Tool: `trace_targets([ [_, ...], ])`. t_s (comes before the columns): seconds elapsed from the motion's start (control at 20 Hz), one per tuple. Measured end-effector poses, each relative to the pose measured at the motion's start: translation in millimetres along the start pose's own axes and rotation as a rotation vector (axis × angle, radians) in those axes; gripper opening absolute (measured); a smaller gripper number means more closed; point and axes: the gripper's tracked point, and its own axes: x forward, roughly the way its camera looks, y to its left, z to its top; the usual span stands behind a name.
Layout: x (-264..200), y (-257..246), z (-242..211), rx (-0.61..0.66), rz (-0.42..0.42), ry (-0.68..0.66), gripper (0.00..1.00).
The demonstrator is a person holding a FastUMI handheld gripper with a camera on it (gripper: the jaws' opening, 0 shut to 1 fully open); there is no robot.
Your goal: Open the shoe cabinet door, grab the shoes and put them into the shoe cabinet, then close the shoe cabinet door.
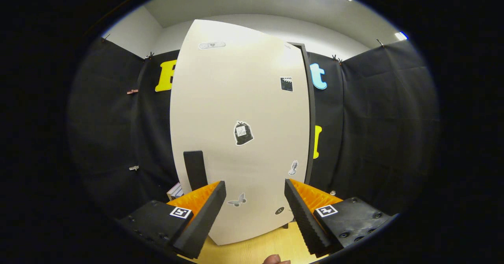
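The gripper (255, 195) faces the pale shoe cabinet door (240, 130), fingers spread wide and holding nothing. The door's dark handle (195, 169) stands just beyond the left finger.

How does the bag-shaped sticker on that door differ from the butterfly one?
The bag sticker is mostly black and sits mid-door; the butterfly sticker is pale grey and sits lower, level with the open gripper fingertips. The bag looks larger. Both lie flat on the cream door, between the fingers.
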Motion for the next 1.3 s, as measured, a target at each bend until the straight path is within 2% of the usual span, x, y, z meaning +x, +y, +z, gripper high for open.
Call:
trace_targets([
  [0.25,16.8,-9.0,-2.3,0.033,-0.019,0.027,0.98],
  [0.5,9.6,-19.8,3.3,0.024,-0.04,0.004,0.98],
  [1.3,3.5,-18.6,7.1,0.004,-0.033,-0.005,0.98],
])
